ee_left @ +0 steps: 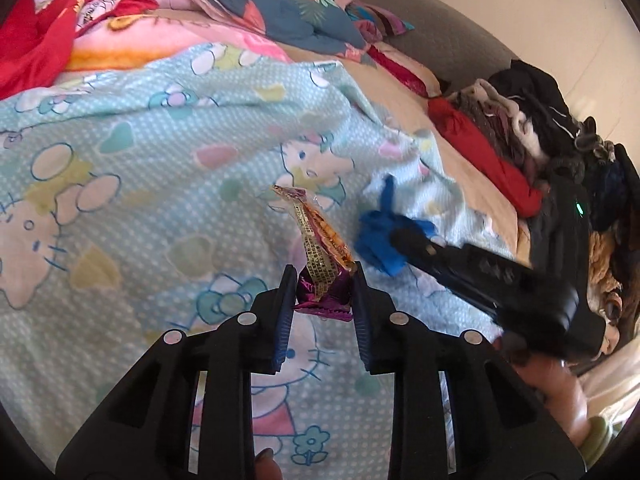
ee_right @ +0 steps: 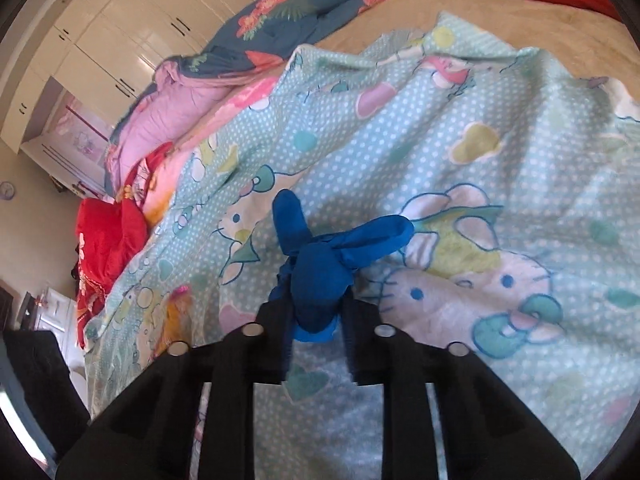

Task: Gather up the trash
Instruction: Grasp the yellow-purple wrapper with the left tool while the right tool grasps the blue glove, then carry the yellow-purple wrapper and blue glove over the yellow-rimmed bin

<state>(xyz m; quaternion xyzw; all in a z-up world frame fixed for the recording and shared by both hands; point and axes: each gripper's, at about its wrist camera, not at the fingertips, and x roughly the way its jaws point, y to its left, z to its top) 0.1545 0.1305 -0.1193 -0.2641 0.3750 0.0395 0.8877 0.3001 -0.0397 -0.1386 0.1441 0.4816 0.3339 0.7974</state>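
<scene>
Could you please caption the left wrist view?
Left tongs grip a purple snack wrapper above a cartoon-cat blanket.

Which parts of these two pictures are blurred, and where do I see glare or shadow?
Left wrist view: the right gripper with the blue glove is motion-blurred; the snack wrapper is sharp. Right wrist view: soft throughout, glare on the wardrobe doors, a shadow on the blanket around the glove.

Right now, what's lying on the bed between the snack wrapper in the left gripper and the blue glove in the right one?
Nothing but bare Hello Kitty blanket shows between the snack wrapper and the blue glove, seen in the left wrist view.
</scene>
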